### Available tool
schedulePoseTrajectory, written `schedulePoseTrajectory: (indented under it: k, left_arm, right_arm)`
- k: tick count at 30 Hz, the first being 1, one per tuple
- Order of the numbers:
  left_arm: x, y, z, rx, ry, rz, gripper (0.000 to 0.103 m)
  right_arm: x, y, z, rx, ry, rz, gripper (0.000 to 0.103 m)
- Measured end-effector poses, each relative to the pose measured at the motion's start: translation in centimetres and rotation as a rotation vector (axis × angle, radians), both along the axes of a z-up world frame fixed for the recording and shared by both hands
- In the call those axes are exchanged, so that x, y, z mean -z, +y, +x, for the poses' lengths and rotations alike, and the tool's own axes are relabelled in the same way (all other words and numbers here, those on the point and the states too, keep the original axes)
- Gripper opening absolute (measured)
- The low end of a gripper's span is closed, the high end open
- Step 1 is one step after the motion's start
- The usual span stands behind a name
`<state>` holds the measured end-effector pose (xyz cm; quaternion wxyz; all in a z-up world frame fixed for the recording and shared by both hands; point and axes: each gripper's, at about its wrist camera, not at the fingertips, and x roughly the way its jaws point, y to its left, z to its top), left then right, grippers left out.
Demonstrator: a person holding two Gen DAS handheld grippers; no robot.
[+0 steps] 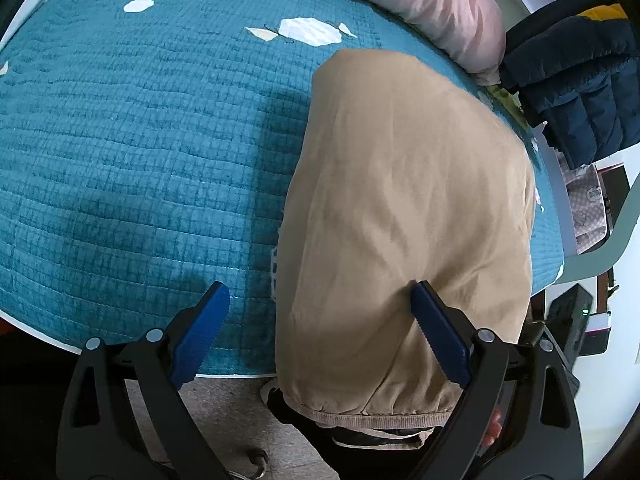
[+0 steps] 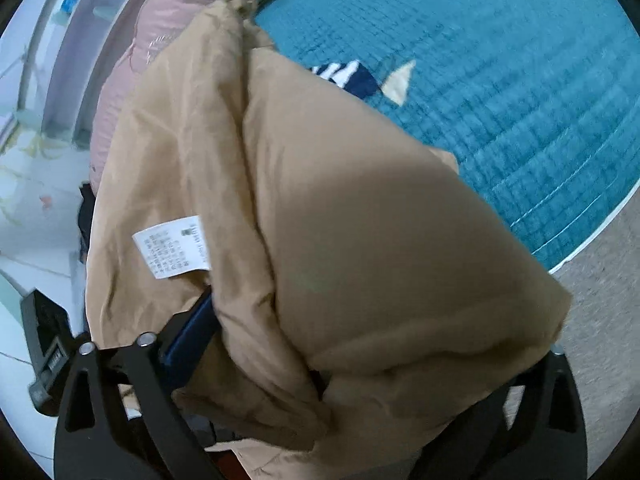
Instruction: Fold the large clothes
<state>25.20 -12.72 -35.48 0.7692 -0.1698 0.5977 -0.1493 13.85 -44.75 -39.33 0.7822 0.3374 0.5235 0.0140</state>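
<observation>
A tan jacket [image 1: 404,208] lies along the right side of a teal quilted bed cover [image 1: 132,152], its ribbed hem hanging over the near edge. My left gripper [image 1: 320,300] is open; its right finger rests on the jacket, its left finger is over the quilt. In the right wrist view the tan jacket [image 2: 360,248] is bunched over my right gripper [image 2: 320,344] and hides most of it. One blue pad [image 2: 192,328] shows under the cloth, below a white care label [image 2: 172,246]. The jaws stand wide apart with cloth draped between them.
A pink duvet [image 1: 440,4] lies along the far edge of the bed. A dark navy puffer coat [image 1: 580,80] hangs at the right. A black device with a green light [image 1: 572,320] sits beside the bed. Grey carpet [image 2: 600,320] lies below.
</observation>
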Motion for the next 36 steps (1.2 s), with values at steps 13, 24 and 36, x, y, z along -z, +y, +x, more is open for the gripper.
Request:
schedulePoseTrajectory:
  k: [13, 24, 36]
  left_arm:
    - [0.0, 0.5, 0.3, -0.014, -0.001, 0.021, 0.092]
    - [-0.4, 1.2, 0.5, -0.003, -0.007, -0.007, 0.092]
    - [3.6, 0.4, 1.0, -0.054, 0.122, -0.233, 0.096]
  right_arm:
    - [0.9, 2.4, 3.2, -0.083, -0.059, 0.001, 0.085]
    - [-3.2, -0.5, 2.4, -0.075, -0.149, 0.120, 0.023]
    - [-2.0, -1.2, 2.7, -0.051, -0.079, 0.076, 0.023]
